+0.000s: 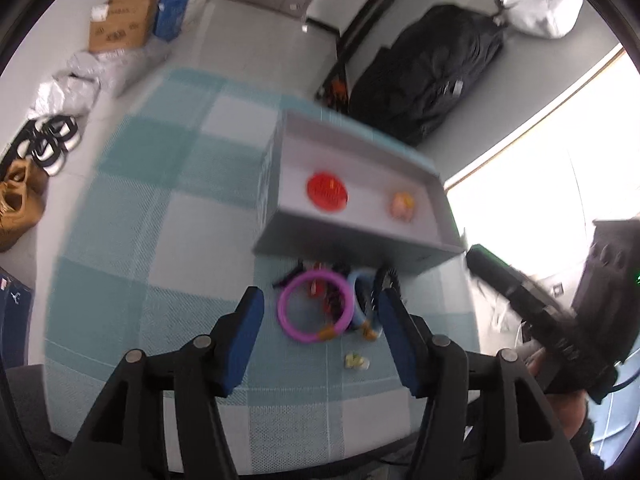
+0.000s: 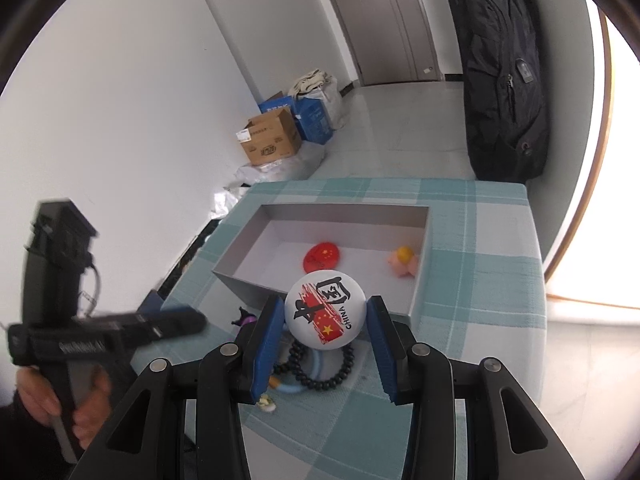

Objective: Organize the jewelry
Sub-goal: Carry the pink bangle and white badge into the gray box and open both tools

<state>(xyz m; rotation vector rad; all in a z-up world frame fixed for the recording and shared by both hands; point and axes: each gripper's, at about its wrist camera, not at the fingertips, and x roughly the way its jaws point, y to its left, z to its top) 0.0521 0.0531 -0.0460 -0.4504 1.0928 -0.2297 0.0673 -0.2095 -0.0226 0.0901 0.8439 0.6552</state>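
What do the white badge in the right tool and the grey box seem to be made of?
White badge: probably metal or plastic under a glossy printed film; its domed face looks smooth.
Grey box: likely matte cardboard; thin, straight walls, no shine.

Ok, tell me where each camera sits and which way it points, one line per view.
Left wrist: rides the left tongs, looking down and forward at the purple ring before the grey box; its open blue fingers and the other handheld unit show.
Right wrist: rides the right tongs, looking across the checked cloth into the box; its fingers hold a white China badge, and the left hand shows.
Shared: the box with the red badge and pink-yellow trinket.
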